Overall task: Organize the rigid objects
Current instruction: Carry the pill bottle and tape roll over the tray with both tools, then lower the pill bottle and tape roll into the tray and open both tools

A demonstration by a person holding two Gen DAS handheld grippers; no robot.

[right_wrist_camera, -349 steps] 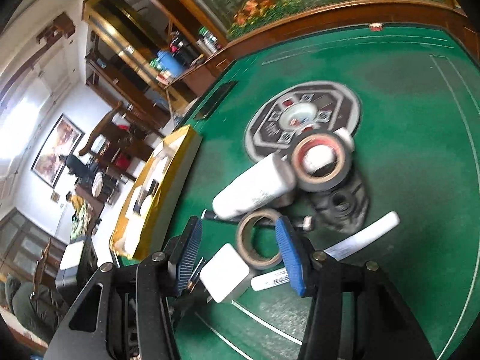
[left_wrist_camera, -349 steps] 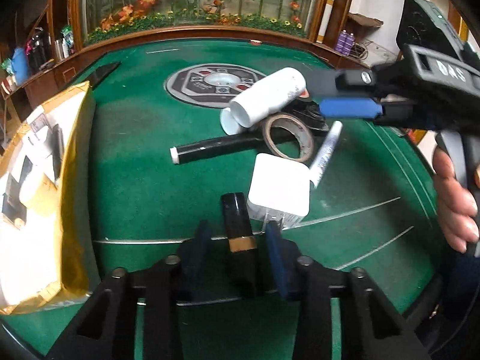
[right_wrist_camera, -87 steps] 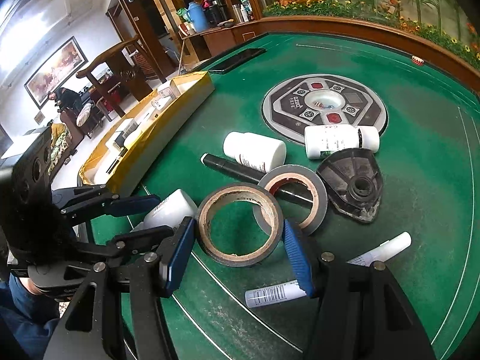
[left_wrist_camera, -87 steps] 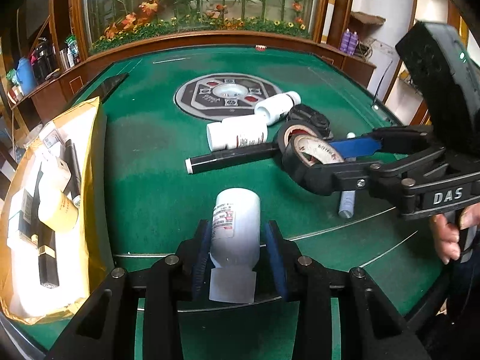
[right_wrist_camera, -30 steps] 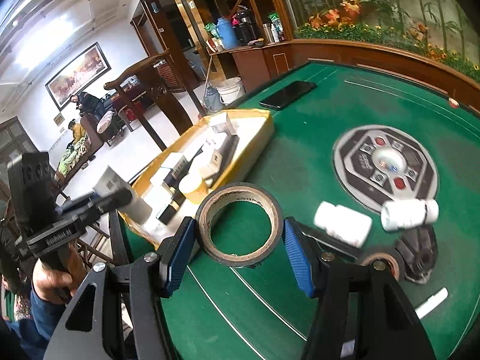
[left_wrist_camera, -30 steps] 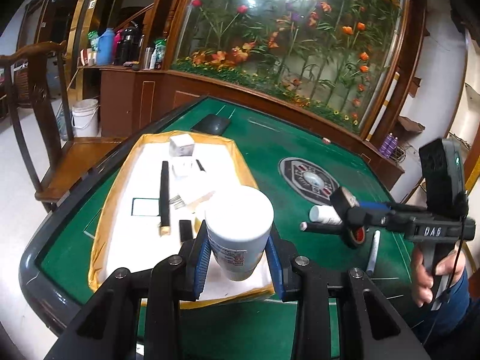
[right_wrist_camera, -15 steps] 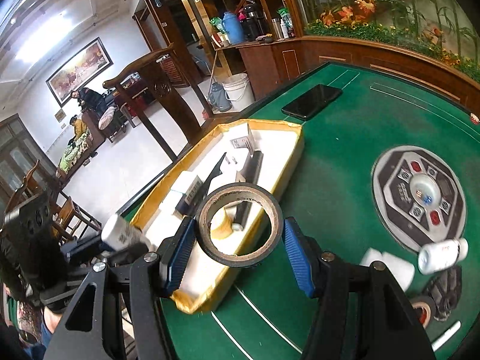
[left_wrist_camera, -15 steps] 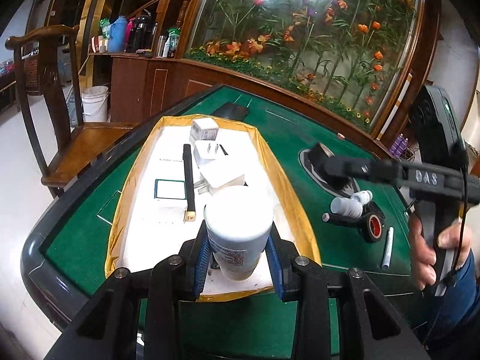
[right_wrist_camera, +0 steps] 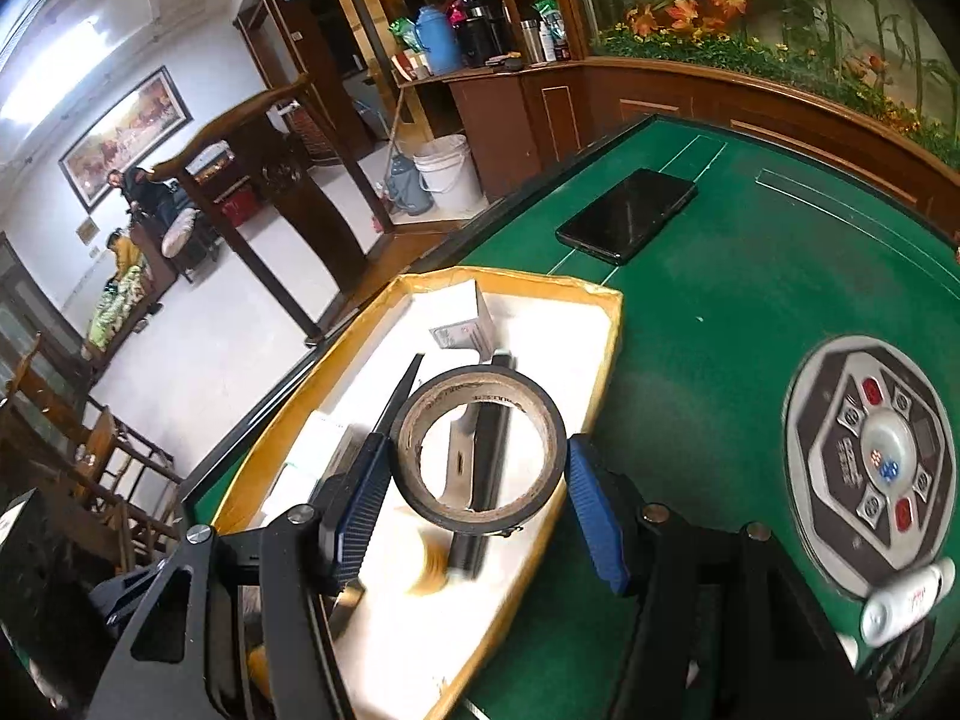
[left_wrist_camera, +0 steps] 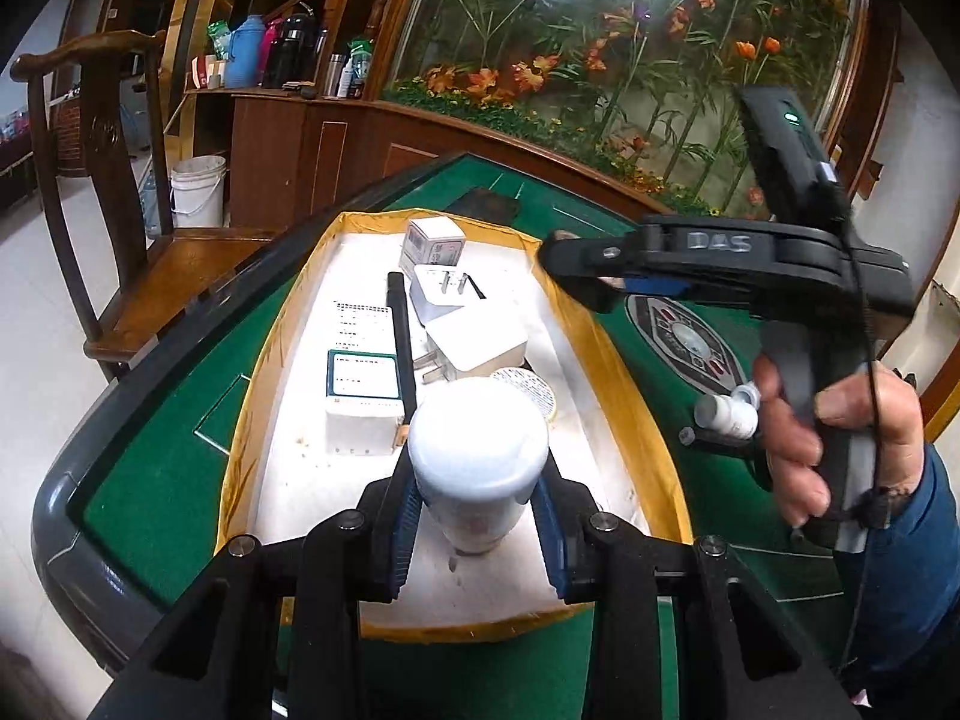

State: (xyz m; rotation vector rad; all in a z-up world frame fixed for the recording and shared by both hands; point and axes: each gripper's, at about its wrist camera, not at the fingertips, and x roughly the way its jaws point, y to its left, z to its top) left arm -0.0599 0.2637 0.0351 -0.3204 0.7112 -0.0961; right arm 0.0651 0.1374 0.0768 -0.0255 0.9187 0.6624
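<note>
My left gripper (left_wrist_camera: 479, 501) is shut on a white plastic bottle (left_wrist_camera: 478, 462) and holds it above the near end of the yellow-rimmed tray (left_wrist_camera: 624, 408). My right gripper (right_wrist_camera: 477, 483) is shut on a black tape roll (right_wrist_camera: 480, 459) and holds it over the tray's right side (right_wrist_camera: 603, 384). The right gripper also shows in the left wrist view (left_wrist_camera: 606, 276), above the tray's far right edge. The tray holds white chargers (left_wrist_camera: 474, 342), small white boxes (left_wrist_camera: 363, 402), a black pen (left_wrist_camera: 401, 348) and a small tape roll (left_wrist_camera: 531, 390).
The tray lies on a green felt table (right_wrist_camera: 720, 300). A black phone (right_wrist_camera: 627, 213) lies beyond the tray. A round control panel (right_wrist_camera: 876, 456) sits mid-table with a white bottle (right_wrist_camera: 906, 600) beside it. More bottles (left_wrist_camera: 726, 411) lie right of the tray. A wooden chair (left_wrist_camera: 120, 228) stands at the left.
Both grippers have moved closer over the tray with their loads. The right gripper with the tape roll now hangs over the tray's far right part; the bottle is lower over the near end.
</note>
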